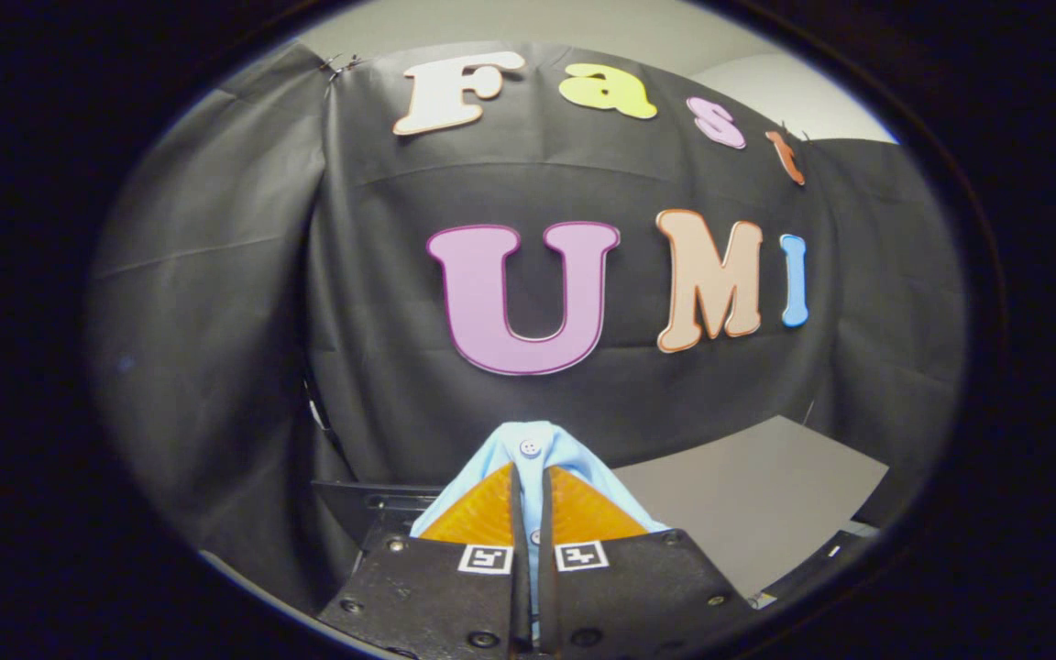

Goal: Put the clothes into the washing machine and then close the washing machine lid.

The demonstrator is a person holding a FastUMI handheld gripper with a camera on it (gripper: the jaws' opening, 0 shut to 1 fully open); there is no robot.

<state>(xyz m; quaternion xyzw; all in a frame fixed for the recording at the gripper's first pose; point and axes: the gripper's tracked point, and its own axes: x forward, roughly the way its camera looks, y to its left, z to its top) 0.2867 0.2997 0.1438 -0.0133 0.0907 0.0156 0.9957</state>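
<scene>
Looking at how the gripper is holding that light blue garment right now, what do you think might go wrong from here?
1. The gripper is shut on the light blue garment by a thin fold with a button just past the fingertips; such a narrow hold may slip during the carry.
2. Cloth drapes over both fingers and hides what lies just ahead, so aiming could be harder.
3. Loose fabric hanging below might snag on the grey surface beside it.

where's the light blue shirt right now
In the gripper view the light blue shirt is pinched between the fingers of the gripper, its buttoned edge poking out past them, held up before the black cloth wall with a grey surface behind it.
</scene>
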